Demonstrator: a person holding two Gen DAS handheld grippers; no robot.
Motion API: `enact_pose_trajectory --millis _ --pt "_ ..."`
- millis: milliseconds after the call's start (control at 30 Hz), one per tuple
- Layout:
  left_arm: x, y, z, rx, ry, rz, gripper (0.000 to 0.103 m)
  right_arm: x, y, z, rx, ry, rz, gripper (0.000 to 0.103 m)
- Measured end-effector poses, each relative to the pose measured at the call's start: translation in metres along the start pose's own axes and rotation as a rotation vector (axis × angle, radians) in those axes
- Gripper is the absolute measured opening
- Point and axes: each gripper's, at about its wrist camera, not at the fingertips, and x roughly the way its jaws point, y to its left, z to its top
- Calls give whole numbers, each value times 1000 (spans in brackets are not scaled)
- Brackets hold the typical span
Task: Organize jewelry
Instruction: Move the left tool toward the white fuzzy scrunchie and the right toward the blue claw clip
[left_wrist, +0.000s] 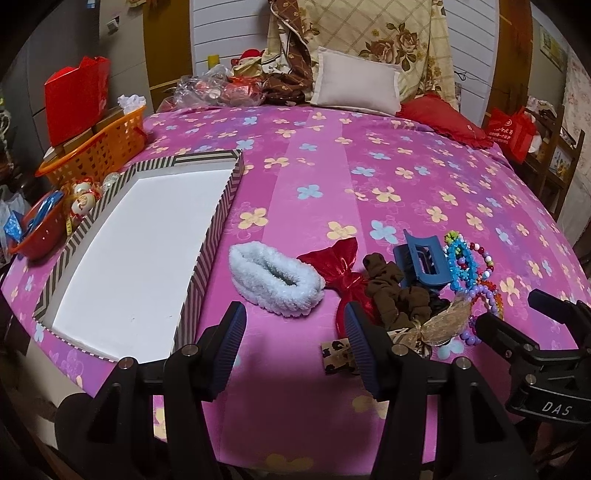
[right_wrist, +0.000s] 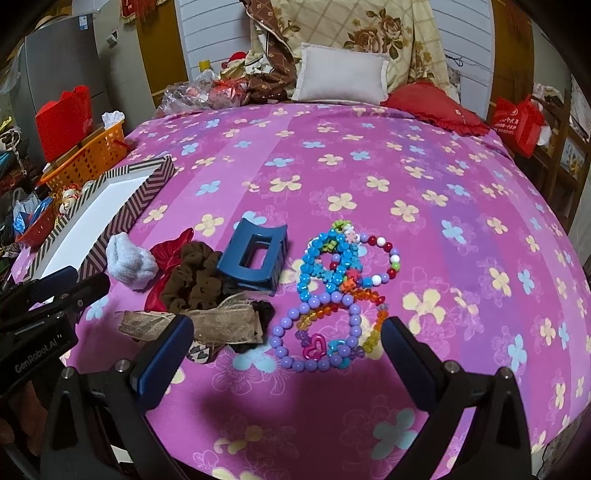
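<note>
A broad stretch of pink flowered bedspread (right_wrist: 424, 177) lies bare ahead of and to the right of the right gripper (right_wrist: 287, 354), running up to the pillows; the only crowding is a row of accessories just ahead of both sets of fingers. The shallow striped box (left_wrist: 218, 218), white inside and with nothing in it, sits ahead-left of the left gripper (left_wrist: 291, 336), its near corner just beside the left finger.

The left gripper hovers with its ribbed blue pads spread wide, holding nothing. A fluffy white scrunchie (left_wrist: 275, 282) lies just ahead between the fingers. The right finger's tip overlaps a red satin bow (left_wrist: 338, 271) and a leopard-print clip (left_wrist: 336, 354); whether it touches them I cannot tell.

The right gripper is also spread wide and holds nothing. Between its fingertips, close ahead, lies a tangle of glossy beaded bracelets (right_wrist: 332, 291): round lilac beads, turquoise flower beads, red and white beads, a pink heart charm. Ahead-left are a matte blue claw clip (right_wrist: 255, 258), a crinkled brown scrunchie (right_wrist: 194, 282) and a gauzy tan ribbon bow (right_wrist: 221, 321) beside the left finger.
</note>
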Motion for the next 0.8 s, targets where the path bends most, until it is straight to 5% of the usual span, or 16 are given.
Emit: enact_pose_trajectory --millis 800 --pt "8 3 -4 -16 29 3 48 8 3 -1 -12 23 -3 103"
